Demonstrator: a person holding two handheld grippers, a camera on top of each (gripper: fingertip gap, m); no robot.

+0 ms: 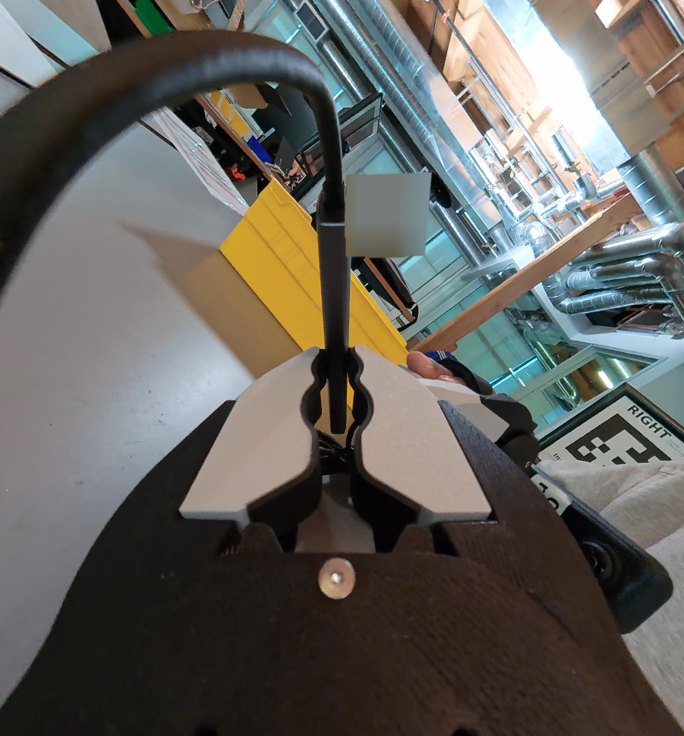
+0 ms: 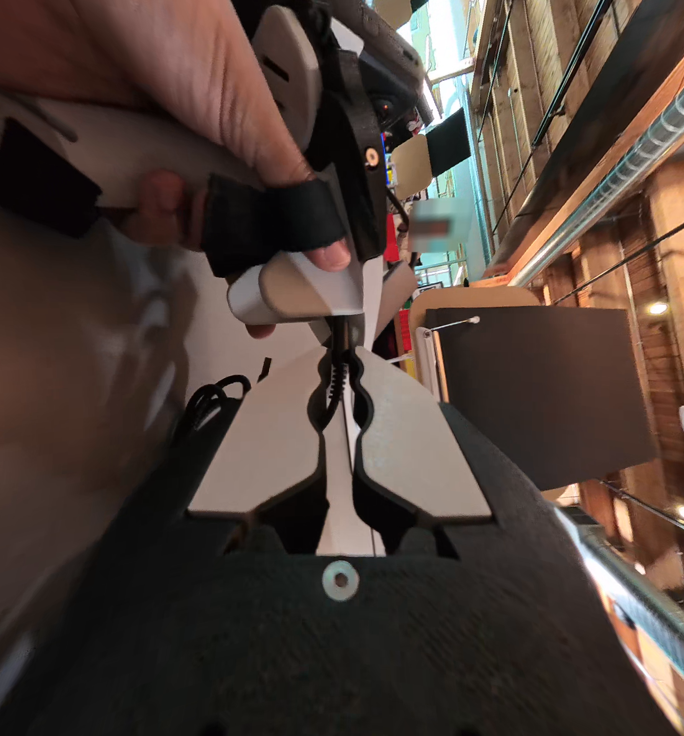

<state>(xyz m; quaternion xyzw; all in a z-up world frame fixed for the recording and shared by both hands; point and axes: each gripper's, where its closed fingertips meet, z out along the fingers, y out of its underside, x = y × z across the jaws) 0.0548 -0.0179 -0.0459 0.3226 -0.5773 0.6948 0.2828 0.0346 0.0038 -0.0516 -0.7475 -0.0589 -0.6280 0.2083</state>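
My left gripper (image 1: 336, 358) is shut on the straight black plug end (image 1: 334, 286) of a black cable (image 1: 173, 67). The cable arches up from the plug and curves over to the left. My right gripper (image 2: 340, 358) is shut on a thin black cable (image 2: 334, 384) at its tips. That cable runs up toward the other gripper (image 2: 304, 294), which a hand (image 2: 197, 79) holds just above and very close. In the left wrist view the other gripper's body (image 1: 511, 418) and a fingertip (image 1: 428, 366) show just right of my fingers.
A yellow bin (image 1: 288, 271) stands on the pale table top (image 1: 93, 318) behind the plug. A coil of black cable (image 2: 213, 398) lies left of my right gripper. A black panel (image 2: 539, 398) on a wooden board stands at the right. Pipes and shelving fill the background.
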